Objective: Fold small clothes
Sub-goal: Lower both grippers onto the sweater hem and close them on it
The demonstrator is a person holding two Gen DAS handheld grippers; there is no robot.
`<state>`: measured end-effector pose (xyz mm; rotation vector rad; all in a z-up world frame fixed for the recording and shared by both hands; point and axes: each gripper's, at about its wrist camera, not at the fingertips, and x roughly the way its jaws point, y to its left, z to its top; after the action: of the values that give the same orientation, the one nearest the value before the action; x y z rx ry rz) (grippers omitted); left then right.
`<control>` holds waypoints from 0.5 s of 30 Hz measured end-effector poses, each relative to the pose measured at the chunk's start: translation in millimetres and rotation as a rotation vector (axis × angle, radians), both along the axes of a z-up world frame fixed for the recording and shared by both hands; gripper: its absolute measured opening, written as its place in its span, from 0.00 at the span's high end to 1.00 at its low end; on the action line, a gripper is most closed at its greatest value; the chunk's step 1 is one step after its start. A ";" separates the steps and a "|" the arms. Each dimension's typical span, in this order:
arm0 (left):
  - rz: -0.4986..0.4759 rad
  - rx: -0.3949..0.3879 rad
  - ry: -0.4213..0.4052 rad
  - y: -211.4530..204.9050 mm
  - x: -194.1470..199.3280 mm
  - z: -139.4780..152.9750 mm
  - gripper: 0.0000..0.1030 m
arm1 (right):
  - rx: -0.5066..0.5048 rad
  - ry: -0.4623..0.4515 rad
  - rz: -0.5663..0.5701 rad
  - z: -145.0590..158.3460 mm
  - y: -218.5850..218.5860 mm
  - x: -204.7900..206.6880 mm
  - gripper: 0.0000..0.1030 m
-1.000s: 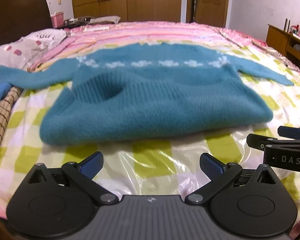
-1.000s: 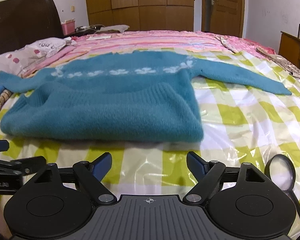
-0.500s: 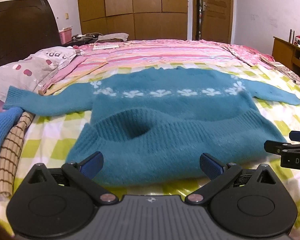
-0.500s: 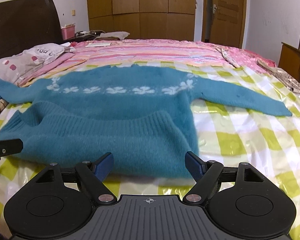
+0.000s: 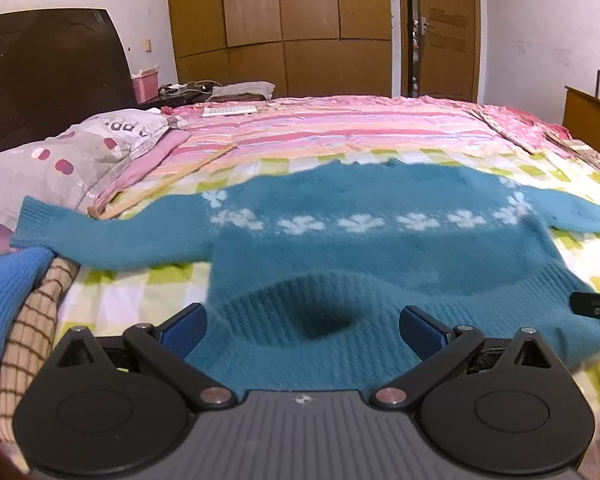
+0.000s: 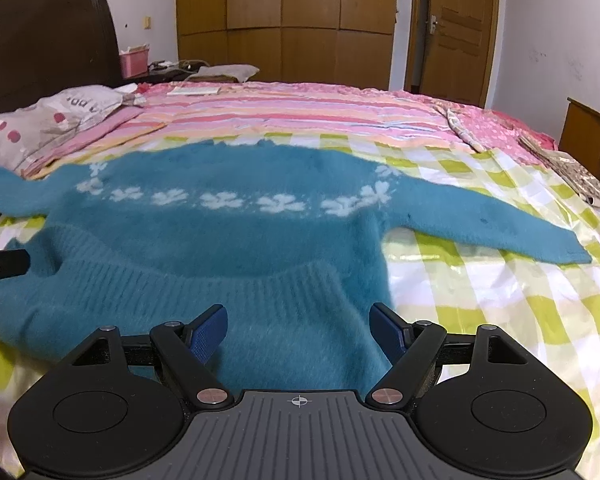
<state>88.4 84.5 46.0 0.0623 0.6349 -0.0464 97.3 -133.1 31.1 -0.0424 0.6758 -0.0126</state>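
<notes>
A teal knitted sweater (image 5: 380, 256) with a row of white flowers lies flat on the green-checked plastic sheet (image 6: 480, 280) on the bed. Both sleeves are spread out sideways. Its near part is doubled over, and a ribbed edge (image 6: 204, 280) runs across the body. My left gripper (image 5: 304, 324) hovers open over the near left part of that fold, with a dark hollow in the knit just ahead of it. The right gripper (image 6: 298, 328) stands open over the near right part. Neither pair of pads presses on the knit. Each gripper's tip shows at the edge of the other's view.
A blue knit (image 5: 4, 300) and a brown checked cloth (image 5: 32, 344) lie stacked at the left. A spotted pillow (image 5: 72, 160) and a dark headboard (image 5: 48, 68) lie beyond them. Pink striped bedding (image 6: 300, 112) covers the far half, and a magazine (image 6: 572, 176) rests at the right edge.
Both grippers have moved forward and a little up, from the bare sheet in front of the sweater to above its near folded edge. The magnifying glass has left the right view.
</notes>
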 end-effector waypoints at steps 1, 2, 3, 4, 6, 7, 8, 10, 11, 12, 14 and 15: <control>0.002 -0.001 -0.007 3.2 3.4 0.9 0.00 | 0.007 -0.003 -0.004 1.8 -3.0 3.4 0.24; 0.006 0.001 -0.015 6.7 8.0 1.8 0.00 | 0.019 -0.001 -0.005 4.1 -6.7 8.8 0.24; 0.009 0.004 -0.022 10.2 12.9 2.4 0.00 | 0.029 0.001 -0.005 5.9 -10.2 14.1 0.24; 0.009 0.006 -0.027 13.4 17.2 2.6 0.00 | 0.038 0.001 -0.002 8.1 -13.2 19.6 0.24; 0.007 0.002 -0.031 20.1 26.8 3.0 0.00 | 0.051 0.002 0.012 10.2 -17.2 29.5 0.24; 0.004 0.002 -0.034 23.2 31.1 2.9 0.00 | 0.052 0.005 0.022 10.4 -17.7 34.3 0.24; 0.000 0.005 -0.035 25.3 34.8 2.3 0.00 | 0.051 0.009 0.035 10.2 -17.9 39.6 0.24; -0.015 0.015 -0.032 28.3 41.6 -0.3 0.00 | 0.053 0.024 0.076 8.0 -16.7 50.2 0.24; -0.024 0.020 -0.031 29.7 44.4 -1.8 0.00 | 0.054 0.030 0.088 6.2 -15.9 52.9 0.24; -0.029 0.025 -0.027 31.3 47.6 -3.6 0.00 | 0.053 0.038 0.099 3.8 -15.4 57.7 0.24; -0.048 0.023 -0.013 35.9 56.2 -8.6 0.00 | 0.051 0.052 0.108 -0.3 -15.5 67.0 0.24; -0.057 0.014 0.002 38.4 60.9 -11.2 0.00 | 0.059 0.061 0.118 -2.4 -16.1 72.9 0.24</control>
<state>149.3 122.9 34.8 0.0943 0.6359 -0.0975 170.2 -149.1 28.6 -0.0262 0.7335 0.1225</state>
